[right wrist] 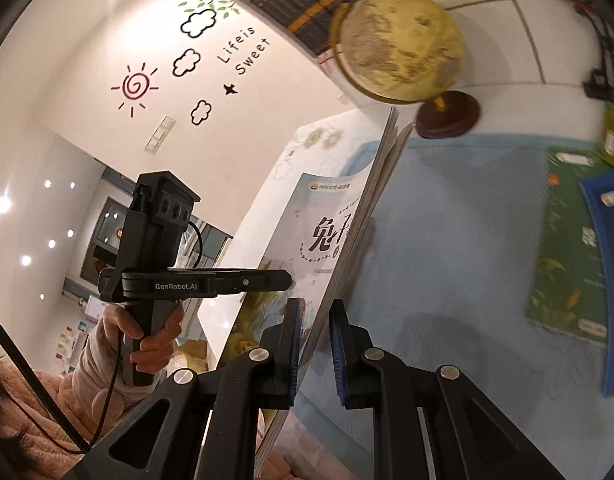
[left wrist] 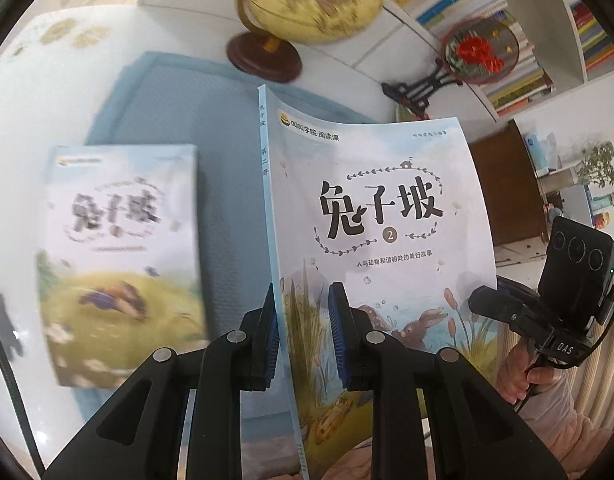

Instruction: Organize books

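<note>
Presently I hold the volume-two book [left wrist: 371,216] clear of the blue mat [left wrist: 211,128], my left tool [left wrist: 303,324] clamped on its spine edge, my right tool [right wrist: 315,340] clamped on its page edge.

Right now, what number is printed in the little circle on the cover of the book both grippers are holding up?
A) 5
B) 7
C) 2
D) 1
C: the left wrist view shows the held book with a 2 in the circle under its title.
</note>
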The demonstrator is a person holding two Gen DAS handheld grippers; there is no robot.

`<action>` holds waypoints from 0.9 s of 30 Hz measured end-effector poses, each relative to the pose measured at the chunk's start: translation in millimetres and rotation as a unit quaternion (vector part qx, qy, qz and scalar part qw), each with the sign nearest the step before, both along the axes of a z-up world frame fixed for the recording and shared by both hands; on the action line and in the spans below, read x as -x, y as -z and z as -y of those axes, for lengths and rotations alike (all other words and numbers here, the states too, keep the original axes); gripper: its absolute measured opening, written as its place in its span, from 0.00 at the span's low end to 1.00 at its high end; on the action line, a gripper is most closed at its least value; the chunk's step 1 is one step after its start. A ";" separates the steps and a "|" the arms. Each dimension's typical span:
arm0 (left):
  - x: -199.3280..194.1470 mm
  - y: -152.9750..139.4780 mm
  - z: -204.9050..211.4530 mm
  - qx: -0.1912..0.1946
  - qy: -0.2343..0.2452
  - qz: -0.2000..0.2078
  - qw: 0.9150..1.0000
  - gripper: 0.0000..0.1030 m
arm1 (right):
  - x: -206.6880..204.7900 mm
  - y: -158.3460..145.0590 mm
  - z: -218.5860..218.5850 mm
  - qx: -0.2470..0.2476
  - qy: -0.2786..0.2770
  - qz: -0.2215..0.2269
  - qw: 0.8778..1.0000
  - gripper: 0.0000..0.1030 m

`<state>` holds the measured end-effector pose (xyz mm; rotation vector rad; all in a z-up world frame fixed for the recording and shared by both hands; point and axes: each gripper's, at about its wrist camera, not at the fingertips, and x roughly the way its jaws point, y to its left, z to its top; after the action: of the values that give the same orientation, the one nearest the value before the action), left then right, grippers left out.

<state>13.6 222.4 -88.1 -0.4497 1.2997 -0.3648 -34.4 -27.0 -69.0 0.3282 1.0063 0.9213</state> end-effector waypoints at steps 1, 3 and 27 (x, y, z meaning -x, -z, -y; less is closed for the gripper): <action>-1.2 -0.5 -3.9 0.000 -0.002 0.002 1.000 0.20 | -1.0 -1.4 -9.9 -0.002 -0.002 0.003 1.000 0.15; -2.5 -1.6 -19.5 -0.001 -0.006 0.006 1.000 0.20 | -3.3 -2.8 -25.7 -0.001 -0.006 0.006 1.000 0.15; 10.6 66.6 -167.6 0.021 -0.095 -0.040 0.994 0.20 | -50.7 49.3 -176.3 0.032 -0.043 -0.052 0.997 0.15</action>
<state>3.1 390.0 -154.7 -0.6226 1.3171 -0.2166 16.2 149.3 -118.3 0.2829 1.1496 0.9549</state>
